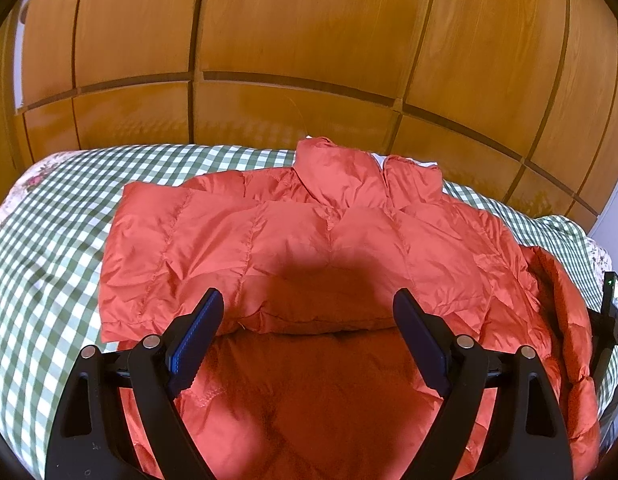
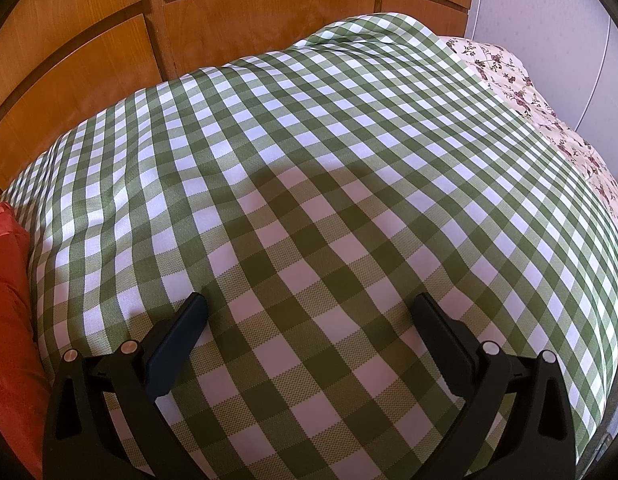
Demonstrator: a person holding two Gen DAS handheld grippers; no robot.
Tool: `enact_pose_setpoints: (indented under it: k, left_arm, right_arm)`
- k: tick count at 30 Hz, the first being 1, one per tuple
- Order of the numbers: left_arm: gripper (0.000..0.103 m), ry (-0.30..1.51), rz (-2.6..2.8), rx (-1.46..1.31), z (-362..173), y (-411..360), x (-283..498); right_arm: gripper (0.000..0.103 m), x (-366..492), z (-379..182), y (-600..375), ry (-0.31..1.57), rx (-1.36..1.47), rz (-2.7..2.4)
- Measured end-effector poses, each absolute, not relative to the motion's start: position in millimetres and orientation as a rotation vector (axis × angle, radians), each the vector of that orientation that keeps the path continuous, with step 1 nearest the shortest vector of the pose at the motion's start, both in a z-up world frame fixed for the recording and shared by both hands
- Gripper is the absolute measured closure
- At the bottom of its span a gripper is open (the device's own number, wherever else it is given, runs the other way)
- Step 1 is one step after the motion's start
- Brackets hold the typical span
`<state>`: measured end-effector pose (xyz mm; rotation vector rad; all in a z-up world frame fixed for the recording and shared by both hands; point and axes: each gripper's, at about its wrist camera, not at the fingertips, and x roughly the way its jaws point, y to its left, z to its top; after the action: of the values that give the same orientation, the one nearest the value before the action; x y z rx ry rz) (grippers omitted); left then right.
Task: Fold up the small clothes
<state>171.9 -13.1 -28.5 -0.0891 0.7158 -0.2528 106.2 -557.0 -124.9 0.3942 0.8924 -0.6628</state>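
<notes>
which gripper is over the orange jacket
The left gripper, open above the orange jacket; the right gripper hangs open over bare checked cloth.

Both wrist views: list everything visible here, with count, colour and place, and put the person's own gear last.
puffer jacket: one, orange-red, quilted, partly folded on the bed, collar toward the wardrobe; its edge shows at the left of the right wrist view.
gingham cloth: one, green and white, spread over the bed under the jacket.
floral bedcover: one, cream with dark flowers, showing past the gingham cloth's edges.
wardrobe: one, orange-brown wood panels, behind the bed.
left gripper: one, black, open, above the jacket.
right gripper: one, black, open, above bare gingham.
</notes>
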Motion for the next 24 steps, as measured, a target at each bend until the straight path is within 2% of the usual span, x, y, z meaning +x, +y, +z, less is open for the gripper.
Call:
enact_pose_setpoints:
  k: [24]
  left_arm:
    - [0.017, 0.725, -0.250, -0.092, -29.3, -12.3, 171.4]
  right_arm:
    - [0.002, 106.2, -124.8, -557.1, 0.892, 0.394, -0.662]
